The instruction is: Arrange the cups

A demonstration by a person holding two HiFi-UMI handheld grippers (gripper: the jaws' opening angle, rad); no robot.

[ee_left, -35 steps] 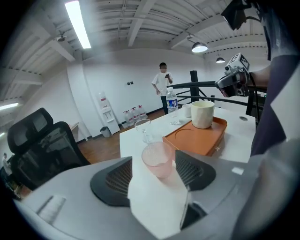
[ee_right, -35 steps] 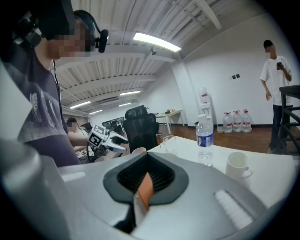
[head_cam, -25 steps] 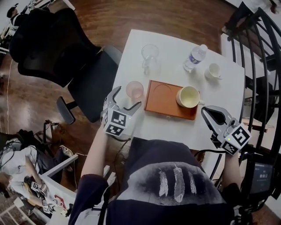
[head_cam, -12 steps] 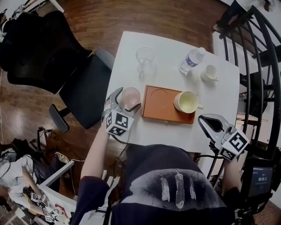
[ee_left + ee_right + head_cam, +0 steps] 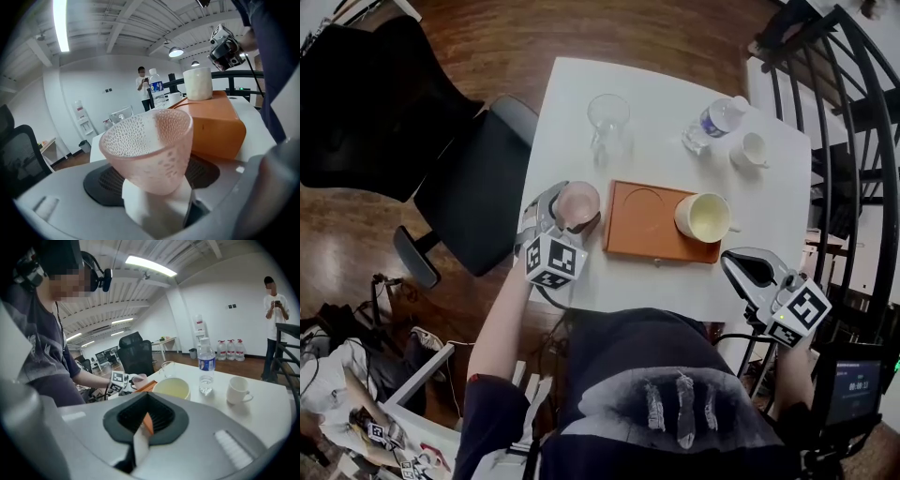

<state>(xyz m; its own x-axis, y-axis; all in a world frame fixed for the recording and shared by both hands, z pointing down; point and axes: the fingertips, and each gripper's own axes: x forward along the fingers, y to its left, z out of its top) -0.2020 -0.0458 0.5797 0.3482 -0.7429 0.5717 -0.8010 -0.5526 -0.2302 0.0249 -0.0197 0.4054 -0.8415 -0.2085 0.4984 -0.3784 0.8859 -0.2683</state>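
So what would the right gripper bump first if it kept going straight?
Probably the orange tray's near corner, then the cream cup on it. The right gripper tilts down, so the table could come first.

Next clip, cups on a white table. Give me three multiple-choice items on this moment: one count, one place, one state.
1. How many cups stand on the orange rectangular tray? A none; B one; C two.
2. Where is the pink dimpled glass cup? A on the tray; B on the white table, between the left gripper's jaws; C beside the plastic bottle.
3. The right gripper's jaws are: A wide open; B shut on a mug; C shut, empty.

Answers: 1 B, only the cream ceramic cup sits there. 2 B, the jaws, which have just been closing, flank it left of the tray. 3 C, its own view shows the jaws together with nothing between.
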